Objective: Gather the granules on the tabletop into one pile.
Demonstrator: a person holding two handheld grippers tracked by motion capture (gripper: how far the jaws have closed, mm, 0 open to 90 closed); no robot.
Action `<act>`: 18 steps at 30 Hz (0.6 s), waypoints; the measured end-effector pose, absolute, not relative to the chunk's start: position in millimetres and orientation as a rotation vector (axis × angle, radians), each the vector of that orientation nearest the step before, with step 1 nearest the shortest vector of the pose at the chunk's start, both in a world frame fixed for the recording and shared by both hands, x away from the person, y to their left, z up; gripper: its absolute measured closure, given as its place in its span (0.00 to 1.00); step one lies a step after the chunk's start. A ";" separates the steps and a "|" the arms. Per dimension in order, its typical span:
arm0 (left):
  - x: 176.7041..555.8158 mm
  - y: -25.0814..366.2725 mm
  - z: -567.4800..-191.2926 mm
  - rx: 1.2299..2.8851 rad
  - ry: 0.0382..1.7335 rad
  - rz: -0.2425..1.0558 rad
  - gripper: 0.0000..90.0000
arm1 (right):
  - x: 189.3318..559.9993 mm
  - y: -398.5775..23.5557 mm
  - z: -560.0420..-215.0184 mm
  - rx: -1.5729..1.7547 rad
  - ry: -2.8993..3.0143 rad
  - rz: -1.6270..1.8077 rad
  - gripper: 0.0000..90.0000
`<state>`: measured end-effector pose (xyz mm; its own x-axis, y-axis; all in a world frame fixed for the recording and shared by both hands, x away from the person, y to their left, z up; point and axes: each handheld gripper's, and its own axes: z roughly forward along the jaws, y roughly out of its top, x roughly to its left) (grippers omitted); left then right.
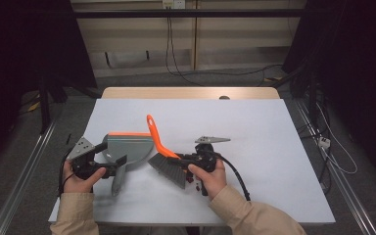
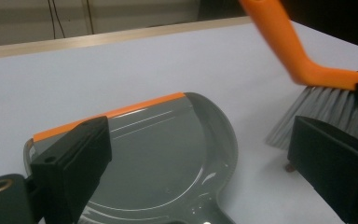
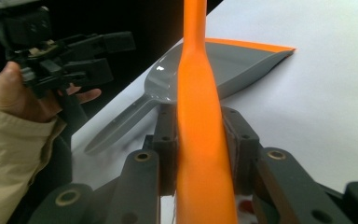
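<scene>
Dustpan (image 1: 129, 147) and brush (image 1: 165, 157) crowd the near middle – far tabletop (image 1: 235, 115) lies open

White-topped table (image 1: 274, 127), grey floor (image 1: 176, 78), pale back wall (image 1: 137, 44), dangling cables (image 1: 169, 44).

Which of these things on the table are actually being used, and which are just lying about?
In use:
- orange-handled brush with grey bristles, clamped in the right gripper
- grey plastic dustpan with orange lip, under the open left gripper

Lying about:
- small dark reddish bits on the white table
</scene>
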<state>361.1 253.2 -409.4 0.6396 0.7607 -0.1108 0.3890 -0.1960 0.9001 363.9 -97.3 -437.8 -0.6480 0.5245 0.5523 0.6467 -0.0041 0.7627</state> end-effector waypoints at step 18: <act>360.3 252.9 -408.8 1.809 0.919 0.443 0.07 | 367.6 -93.5 -454.8 -1.458 -2.234 -1.568 0.77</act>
<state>360.3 252.9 -408.8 0.6413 0.7592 -0.1109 0.3859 -0.1942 0.9019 367.6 -93.5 -454.8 -0.5552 0.6559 0.5114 0.7038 0.0429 0.7091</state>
